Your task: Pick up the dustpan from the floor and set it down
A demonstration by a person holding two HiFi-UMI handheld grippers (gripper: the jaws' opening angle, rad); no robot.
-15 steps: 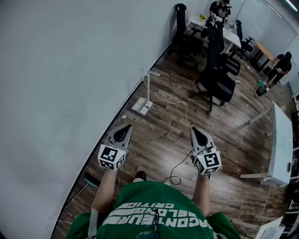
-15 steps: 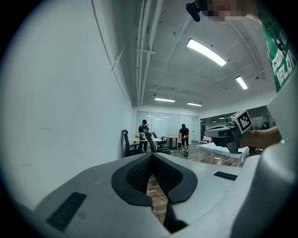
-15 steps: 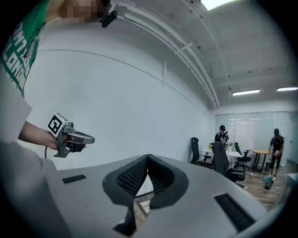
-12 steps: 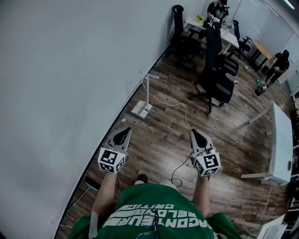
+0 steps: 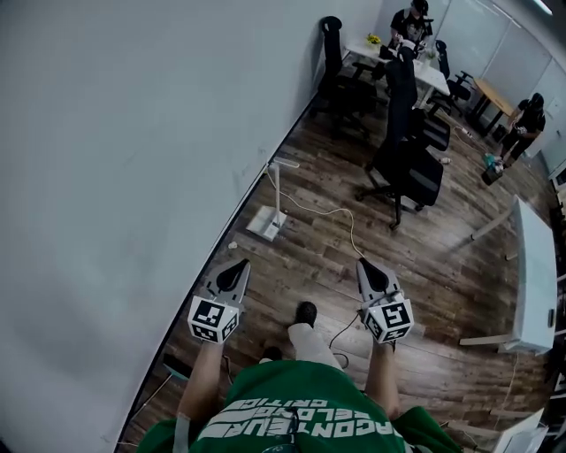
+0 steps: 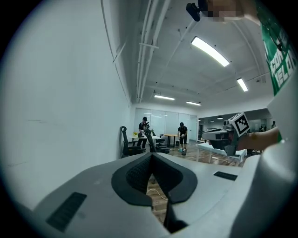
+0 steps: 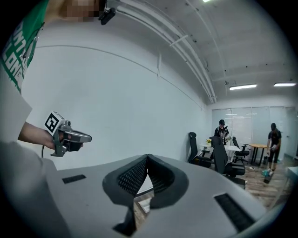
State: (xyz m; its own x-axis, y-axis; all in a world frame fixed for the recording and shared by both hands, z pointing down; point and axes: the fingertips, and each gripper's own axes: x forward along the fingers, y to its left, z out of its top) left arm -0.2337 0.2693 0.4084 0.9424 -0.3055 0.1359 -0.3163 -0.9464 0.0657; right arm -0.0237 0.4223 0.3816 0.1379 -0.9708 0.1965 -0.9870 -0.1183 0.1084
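Note:
I cannot make out a dustpan with certainty in any view; a small dark thing [image 5: 174, 364] lies at the foot of the wall by my left arm. My left gripper [image 5: 240, 264] is held out level near the wall, jaws together with nothing between them [image 6: 150, 155]. My right gripper [image 5: 362, 263] is held out beside it over the wood floor, jaws also closed and empty [image 7: 147, 157]. Each gripper shows in the other's view: the right gripper [image 6: 207, 135] and the left gripper [image 7: 87, 137].
A white floor stand [image 5: 268, 215] with a white cable [image 5: 340, 212] stands by the grey wall ahead. Black office chairs [image 5: 409, 168] are further on. A white table [image 5: 533, 274] is at the right. People [image 5: 411, 19] are at a far desk.
I have stepped forward along the wall; a leg and shoe now show between the grippers. Both grippers stay closed and level.

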